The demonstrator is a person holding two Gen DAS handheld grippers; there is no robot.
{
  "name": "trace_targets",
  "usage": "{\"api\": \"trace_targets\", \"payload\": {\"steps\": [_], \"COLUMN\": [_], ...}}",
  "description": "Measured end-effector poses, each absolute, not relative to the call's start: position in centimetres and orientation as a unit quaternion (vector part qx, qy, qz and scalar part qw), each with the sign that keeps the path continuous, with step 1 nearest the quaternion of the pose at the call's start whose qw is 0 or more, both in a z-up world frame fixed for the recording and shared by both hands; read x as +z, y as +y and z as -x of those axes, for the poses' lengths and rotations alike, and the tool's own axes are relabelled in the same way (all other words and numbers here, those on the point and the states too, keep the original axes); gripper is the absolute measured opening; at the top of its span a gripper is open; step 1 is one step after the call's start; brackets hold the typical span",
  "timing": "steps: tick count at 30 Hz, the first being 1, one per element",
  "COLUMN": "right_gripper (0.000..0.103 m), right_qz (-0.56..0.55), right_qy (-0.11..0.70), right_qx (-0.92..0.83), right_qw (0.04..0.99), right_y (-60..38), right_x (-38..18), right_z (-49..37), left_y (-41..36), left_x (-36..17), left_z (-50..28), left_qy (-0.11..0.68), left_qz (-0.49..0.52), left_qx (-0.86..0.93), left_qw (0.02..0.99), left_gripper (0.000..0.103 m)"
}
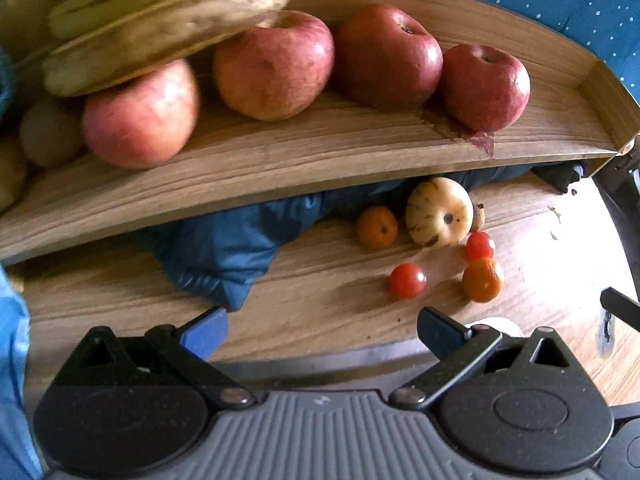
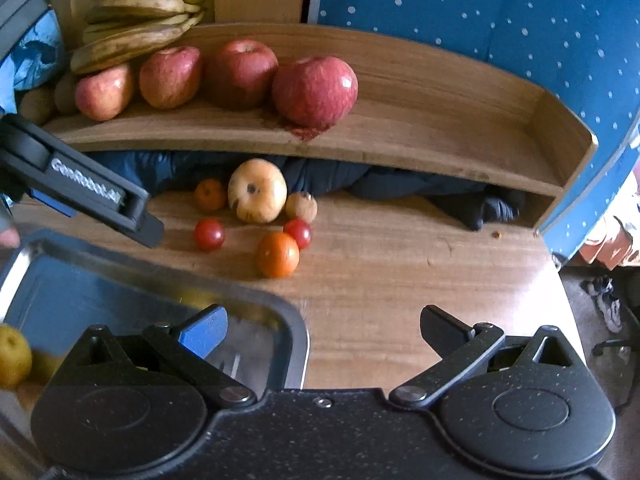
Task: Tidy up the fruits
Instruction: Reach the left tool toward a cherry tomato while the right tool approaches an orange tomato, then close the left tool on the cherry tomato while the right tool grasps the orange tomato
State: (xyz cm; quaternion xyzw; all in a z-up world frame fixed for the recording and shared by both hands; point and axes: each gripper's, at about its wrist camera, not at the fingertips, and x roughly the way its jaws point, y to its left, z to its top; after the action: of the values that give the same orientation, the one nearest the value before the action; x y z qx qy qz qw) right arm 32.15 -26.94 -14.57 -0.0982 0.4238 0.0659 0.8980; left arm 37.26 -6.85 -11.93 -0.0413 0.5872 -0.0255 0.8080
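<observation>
Both grippers, left (image 1: 322,326) and right (image 2: 324,326), hang released and empty above the table (image 2: 400,280). Four apples (image 2: 314,92) and bananas (image 2: 140,20) line the shelf (image 2: 440,148). A few yellow fruits (image 2: 12,354) lie in the metal tray's (image 2: 296,328) near-left corner. Seven small fruits (image 2: 278,254) remain loose mid-table by the shelf's front edge, so sorting seems partly done.

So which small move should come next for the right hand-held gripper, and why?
Probably ease the right hand-held gripper forward toward the nearest orange fruit: it is open and empty, the fruit lies loose on the table, and the metal tray waits beside it.
</observation>
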Motion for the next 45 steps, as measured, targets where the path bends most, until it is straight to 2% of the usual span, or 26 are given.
{"api": "trace_targets", "payload": {"steps": [8, 18, 25, 27, 33, 39, 43, 45], "right_gripper": [0.101, 0.083, 0.068, 0.058, 0.044, 0.035, 0.034, 0.033], "right_qz": [0.119, 0.114, 0.097, 0.095, 0.074, 0.06, 0.055, 0.053], "right_qy": [0.425, 0.442, 0.44, 0.441, 0.444, 0.448, 0.448, 0.448], "right_qx": [0.079, 0.098, 0.118, 0.121, 0.136, 0.143, 0.147, 0.148], "right_qw": [0.894, 0.884, 0.885, 0.884, 0.883, 0.881, 0.88, 0.88], "right_y": [-25.4, -25.1, -25.3, -25.3, -25.6, -25.9, -26.2, -26.5], "right_x": [-15.8, -17.0, -17.0, -17.0, -16.9, -16.9, -16.9, -16.8], "right_z": [-34.5, -36.2, -36.3, -36.3, -36.5, -36.5, -36.6, -36.6], "left_y": [-7.0, -7.6, -8.3, -8.4, -9.3, -10.6, -11.4, -11.4], "left_x": [-13.6, -14.7, -15.0, -15.0, -15.3, -15.8, -16.1, -16.2], "left_z": [-38.6, -39.2, -39.5, -39.6, -39.7, -40.1, -40.7, -40.6], "left_qy": [0.596, 0.591, 0.584, 0.584, 0.582, 0.579, 0.581, 0.582], "left_qz": [0.056, 0.09, 0.106, 0.11, 0.112, 0.116, 0.115, 0.116], "left_qx": [-0.042, -0.084, -0.099, -0.103, -0.115, -0.125, -0.135, -0.138], "left_qw": [0.8, 0.797, 0.799, 0.798, 0.797, 0.798, 0.794, 0.793], "left_gripper": [0.102, 0.1, 0.084, 0.081, 0.067, 0.053, 0.037, 0.033]}}
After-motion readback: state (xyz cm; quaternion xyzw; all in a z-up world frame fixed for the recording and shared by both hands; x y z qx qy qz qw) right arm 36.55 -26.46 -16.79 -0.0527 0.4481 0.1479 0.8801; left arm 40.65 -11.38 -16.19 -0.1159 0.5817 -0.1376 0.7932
